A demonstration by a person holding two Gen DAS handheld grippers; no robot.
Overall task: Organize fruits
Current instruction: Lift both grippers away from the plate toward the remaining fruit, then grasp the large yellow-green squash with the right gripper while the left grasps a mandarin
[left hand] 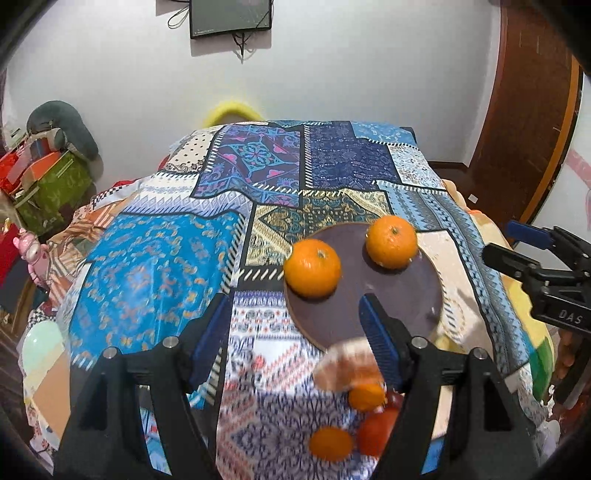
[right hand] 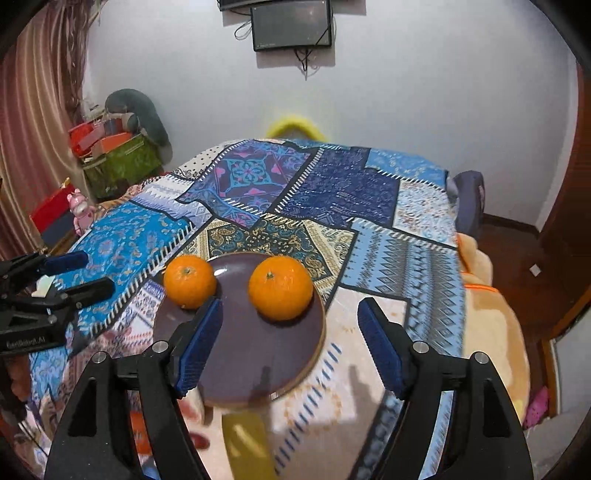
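Observation:
Two oranges, one on the left (left hand: 313, 267) and one on the right (left hand: 391, 241), sit on a dark purple plate (left hand: 369, 314) on the patchwork cloth. In the right wrist view the same oranges (right hand: 189, 281) (right hand: 280, 287) lie on the plate (right hand: 243, 362). My left gripper (left hand: 295, 332) is open and empty, above the cloth left of the plate. My right gripper (right hand: 290, 332) is open and empty, over the plate's near half. Below the plate, more small oranges (left hand: 330, 443) and a red fruit (left hand: 376, 430) lie blurred near my left gripper's right finger.
The patchwork cloth (left hand: 155, 258) covers a bed or table that drops off at the left and right edges. Boxes and a grey cushion (left hand: 55, 166) stand at the far left. A yellow object (right hand: 247, 443) lies under the plate's near rim. A wall screen (right hand: 291, 24) hangs behind.

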